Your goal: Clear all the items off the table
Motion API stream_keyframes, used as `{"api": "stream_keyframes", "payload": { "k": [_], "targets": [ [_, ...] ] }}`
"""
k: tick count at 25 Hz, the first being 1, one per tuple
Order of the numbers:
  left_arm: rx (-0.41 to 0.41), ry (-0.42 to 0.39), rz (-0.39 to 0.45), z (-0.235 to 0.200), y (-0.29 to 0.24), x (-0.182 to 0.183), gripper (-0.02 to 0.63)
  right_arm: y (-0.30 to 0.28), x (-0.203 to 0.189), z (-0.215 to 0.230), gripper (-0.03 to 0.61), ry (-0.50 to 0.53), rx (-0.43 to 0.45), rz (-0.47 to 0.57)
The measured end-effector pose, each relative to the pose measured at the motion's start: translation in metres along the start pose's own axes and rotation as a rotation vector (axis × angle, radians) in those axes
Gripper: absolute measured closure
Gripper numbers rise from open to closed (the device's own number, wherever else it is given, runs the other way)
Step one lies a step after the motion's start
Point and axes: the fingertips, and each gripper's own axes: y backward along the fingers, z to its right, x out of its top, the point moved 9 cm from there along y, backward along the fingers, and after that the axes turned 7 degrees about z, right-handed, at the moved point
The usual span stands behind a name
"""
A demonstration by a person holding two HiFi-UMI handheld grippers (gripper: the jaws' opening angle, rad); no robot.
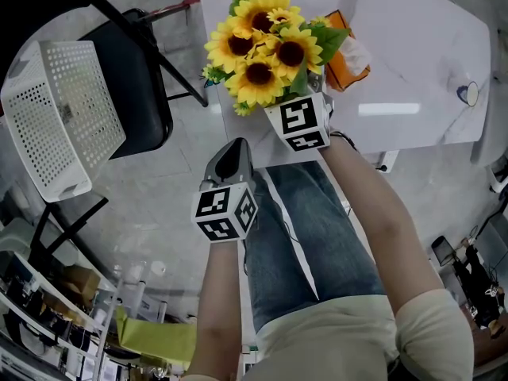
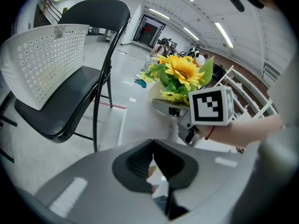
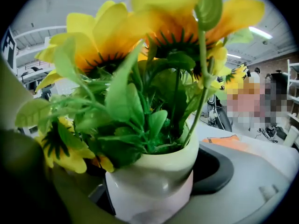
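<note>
A bunch of artificial sunflowers [image 1: 262,50] stands in a white pot [image 3: 149,190]. My right gripper [image 3: 156,197] is shut on that pot, whose wall fills the space between the jaws. In the head view the right gripper [image 1: 309,90] holds the flowers at the near edge of the white table [image 1: 413,46]. My left gripper [image 1: 232,153] hangs over the floor, below and left of the flowers. In its own view the left gripper [image 2: 153,160] is shut with nothing between its pads, and the sunflowers [image 2: 180,73] show ahead of it.
An orange packet [image 1: 347,58] lies on the table just behind the flowers. A small round thing [image 1: 469,94] sits near the table's right edge. At the left a white perforated basket [image 1: 59,117] rests on a black chair [image 1: 135,78]. Shelves with clutter stand at the lower left.
</note>
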Motion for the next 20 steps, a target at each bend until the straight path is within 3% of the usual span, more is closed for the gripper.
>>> {"api": "stream_keyframes", "payload": {
  "k": [20],
  "targets": [
    [0.024, 0.003, 0.109, 0.02, 0.048, 0.031, 0.604, 0.051, 0.081, -0.012, 0.058, 0.016, 0.036, 0.114]
  ]
}}
